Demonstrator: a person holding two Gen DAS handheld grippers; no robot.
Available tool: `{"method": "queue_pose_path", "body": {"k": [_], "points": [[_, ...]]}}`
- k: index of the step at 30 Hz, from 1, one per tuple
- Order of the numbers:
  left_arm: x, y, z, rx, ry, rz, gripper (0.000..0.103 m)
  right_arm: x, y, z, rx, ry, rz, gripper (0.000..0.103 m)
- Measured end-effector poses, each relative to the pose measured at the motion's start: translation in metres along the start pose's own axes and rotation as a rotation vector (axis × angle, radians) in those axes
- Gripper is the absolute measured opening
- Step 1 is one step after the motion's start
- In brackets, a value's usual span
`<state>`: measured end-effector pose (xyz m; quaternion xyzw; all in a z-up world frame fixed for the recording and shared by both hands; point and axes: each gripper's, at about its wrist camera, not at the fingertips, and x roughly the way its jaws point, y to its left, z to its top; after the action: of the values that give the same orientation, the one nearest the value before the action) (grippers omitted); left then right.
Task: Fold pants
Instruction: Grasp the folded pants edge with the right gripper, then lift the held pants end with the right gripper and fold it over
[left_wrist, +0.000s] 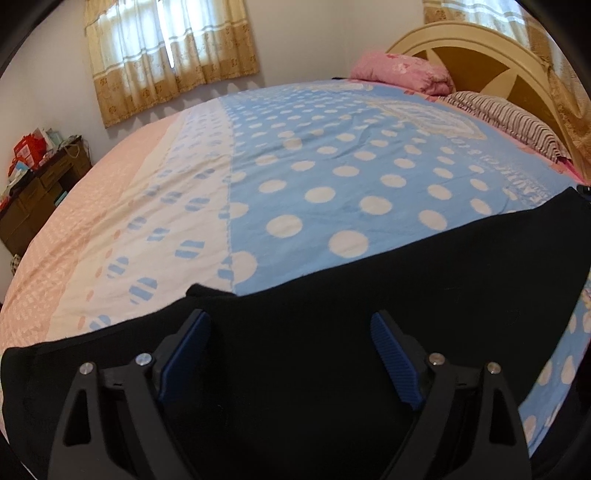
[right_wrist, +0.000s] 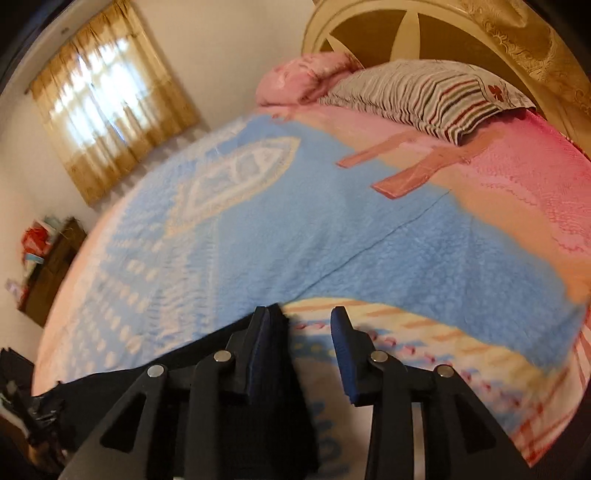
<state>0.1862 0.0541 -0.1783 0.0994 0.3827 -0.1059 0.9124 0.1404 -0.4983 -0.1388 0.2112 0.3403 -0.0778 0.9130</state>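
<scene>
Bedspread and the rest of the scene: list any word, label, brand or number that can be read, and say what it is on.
No text here can be read in full.
Bedspread: a curved line of printed capitals near the black pants, distorted and upside down; not legible.
Bedspread, right wrist view: blue lettering between the fingers of the right gripper; blurred.
Boxes on the cabinet: too small.

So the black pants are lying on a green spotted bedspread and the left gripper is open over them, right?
Not quite. The bedspread is blue with white spots, not green, as the left wrist view shows. The rest holds: the left gripper is open over the black pants.
</scene>
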Motion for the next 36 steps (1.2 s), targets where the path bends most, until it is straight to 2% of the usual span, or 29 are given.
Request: {"method": "queue_pose_path", "body": {"k": [2, 5, 8, 10, 11, 15, 17, 19, 20, 24, 29, 36], "points": [[-0.005, -0.006, 0.000, 0.008, -0.008, -0.021, 0.091, -0.013, 0.014, -0.011, -0.050, -0.016, 0.024, 0.036], [-0.008, -0.018, -0.003, 0.032, -0.009, -0.054, 0.093, -0.016, 0.030, -0.029, -0.113, 0.013, 0.045, 0.036], [-0.004, -0.035, -0.012, 0.093, 0.013, -0.063, 0.097, 0.004, 0.025, -0.045, -0.122, 0.076, -0.021, 0.036], [0.002, -0.040, -0.016, 0.111, 0.030, -0.066, 0.099, 0.003, 0.017, -0.044, -0.092, 0.047, 0.015, 0.036], [0.004, -0.038, -0.017, 0.091, 0.018, -0.067, 0.103, 0.002, 0.015, -0.042, -0.076, 0.046, 0.024, 0.036], [0.002, -0.032, -0.011, 0.031, 0.028, -0.082, 0.103, -0.014, 0.014, -0.035, -0.043, 0.013, 0.028, 0.037], [-0.005, -0.032, -0.010, 0.025, 0.017, -0.079, 0.103, -0.024, 0.011, -0.034, -0.043, -0.009, 0.006, 0.037], [-0.013, -0.036, -0.011, 0.040, -0.003, -0.082, 0.103, -0.031, 0.003, -0.033, -0.024, -0.025, -0.053, 0.037], [-0.015, -0.037, -0.012, 0.048, -0.008, -0.078, 0.103, -0.032, -0.003, -0.033, -0.005, -0.016, -0.062, 0.037], [-0.014, -0.042, -0.013, 0.080, -0.006, -0.071, 0.103, -0.025, -0.022, -0.037, 0.071, 0.043, 0.001, 0.037], [-0.009, -0.039, -0.010, 0.057, 0.009, -0.062, 0.103, -0.018, -0.021, -0.037, 0.065, 0.052, 0.000, 0.037], [-0.003, -0.046, -0.007, 0.093, 0.029, -0.035, 0.103, 0.002, -0.018, -0.028, 0.040, 0.084, -0.003, 0.037]]}}
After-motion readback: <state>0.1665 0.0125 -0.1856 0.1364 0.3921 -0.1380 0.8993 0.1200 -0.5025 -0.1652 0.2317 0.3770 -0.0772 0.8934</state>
